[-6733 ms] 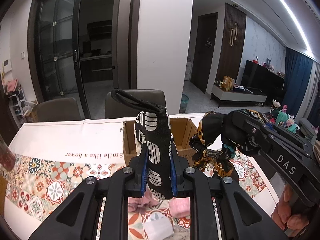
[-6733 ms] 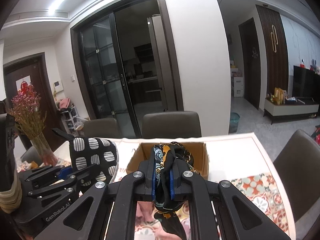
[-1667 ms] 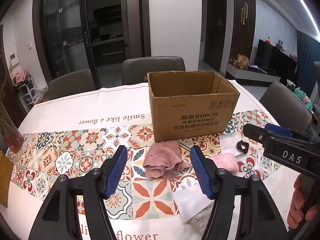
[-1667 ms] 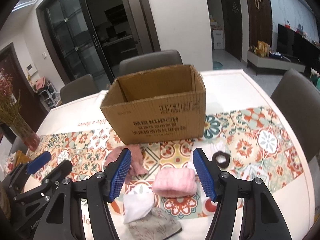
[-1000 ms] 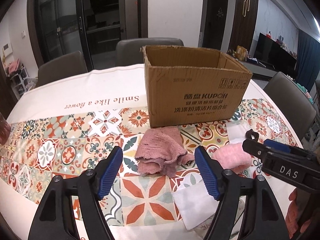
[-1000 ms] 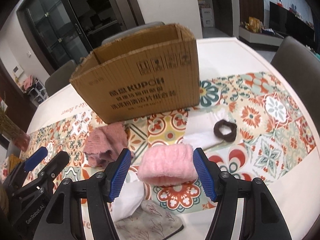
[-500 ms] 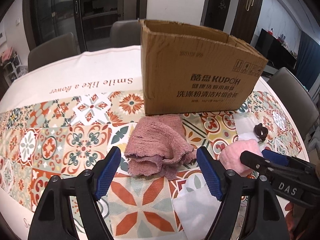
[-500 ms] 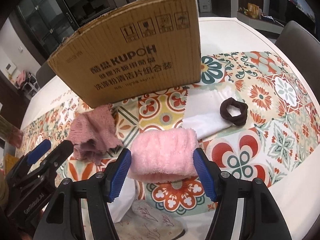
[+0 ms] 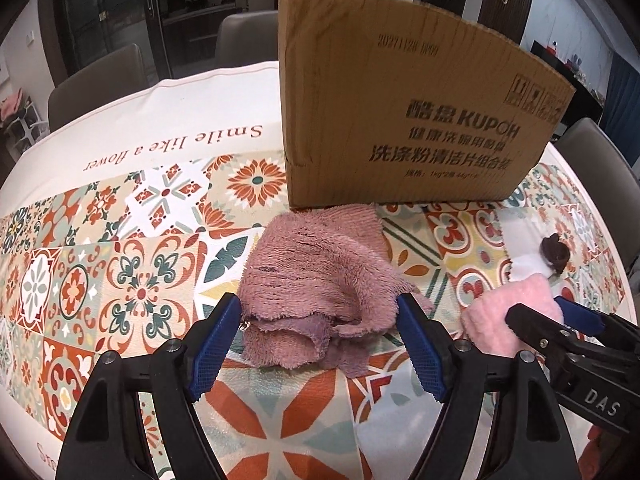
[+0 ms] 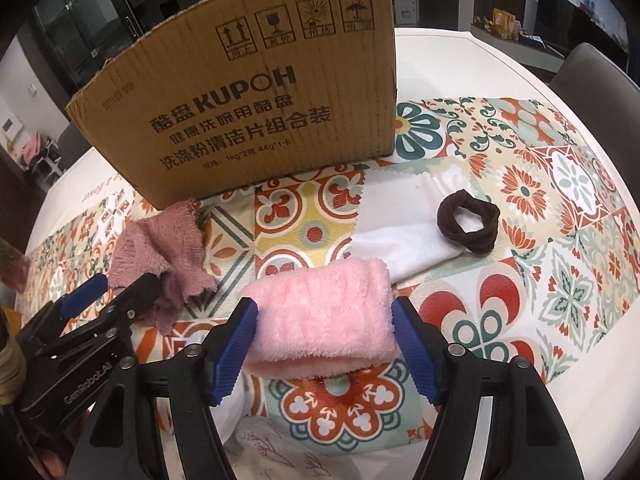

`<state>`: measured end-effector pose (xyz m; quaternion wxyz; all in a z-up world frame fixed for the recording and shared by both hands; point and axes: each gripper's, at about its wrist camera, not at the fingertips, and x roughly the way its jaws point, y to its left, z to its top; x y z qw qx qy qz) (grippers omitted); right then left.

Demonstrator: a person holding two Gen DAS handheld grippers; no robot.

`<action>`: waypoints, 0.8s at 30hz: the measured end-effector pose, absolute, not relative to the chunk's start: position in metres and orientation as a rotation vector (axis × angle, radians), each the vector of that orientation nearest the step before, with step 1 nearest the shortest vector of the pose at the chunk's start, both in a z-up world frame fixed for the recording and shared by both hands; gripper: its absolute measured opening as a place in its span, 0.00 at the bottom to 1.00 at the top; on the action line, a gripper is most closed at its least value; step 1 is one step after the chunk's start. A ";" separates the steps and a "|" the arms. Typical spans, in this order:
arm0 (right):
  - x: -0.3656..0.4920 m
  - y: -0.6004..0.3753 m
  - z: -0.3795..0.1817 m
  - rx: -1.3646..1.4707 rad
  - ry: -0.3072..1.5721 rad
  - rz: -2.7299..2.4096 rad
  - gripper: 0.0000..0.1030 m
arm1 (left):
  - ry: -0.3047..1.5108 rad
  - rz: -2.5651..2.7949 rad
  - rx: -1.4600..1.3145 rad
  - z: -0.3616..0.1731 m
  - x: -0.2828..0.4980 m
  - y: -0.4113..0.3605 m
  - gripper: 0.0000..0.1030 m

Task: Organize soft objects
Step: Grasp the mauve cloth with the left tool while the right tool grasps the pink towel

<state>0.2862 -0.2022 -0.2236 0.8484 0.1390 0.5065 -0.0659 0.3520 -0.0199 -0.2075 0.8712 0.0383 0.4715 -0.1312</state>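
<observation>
The left tool is straddling the crumpled mauve towel, jaws apart; the right tool, jaws just widening, is bracketing the rolled pink towel, unclamped. Both should be sinking to the desk and closing mid-bundle, gathering every layer. The cardboard box beyond is reading "KUPOH"; the cloth "Smile like a flower".

A patterned tablecloth bearing the words "Smile like a flower" covers the dining table, ringed by grey upholstered chairs, with dark glass sliding doors behind them.
</observation>
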 end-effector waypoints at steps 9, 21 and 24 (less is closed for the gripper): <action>0.288 -0.204 -0.232 0.286 1.076 -0.148 0.68 | 1.001 -0.258 0.106 -0.222 0.360 -0.025 0.62; 0.283 -0.201 -0.229 0.249 1.070 -0.142 0.50 | 1.012 -0.244 0.126 -0.226 0.360 -0.029 0.28; 0.281 -0.201 -0.225 0.245 1.064 -0.137 0.41 | 1.016 -0.247 0.122 -0.223 0.356 -0.032 0.24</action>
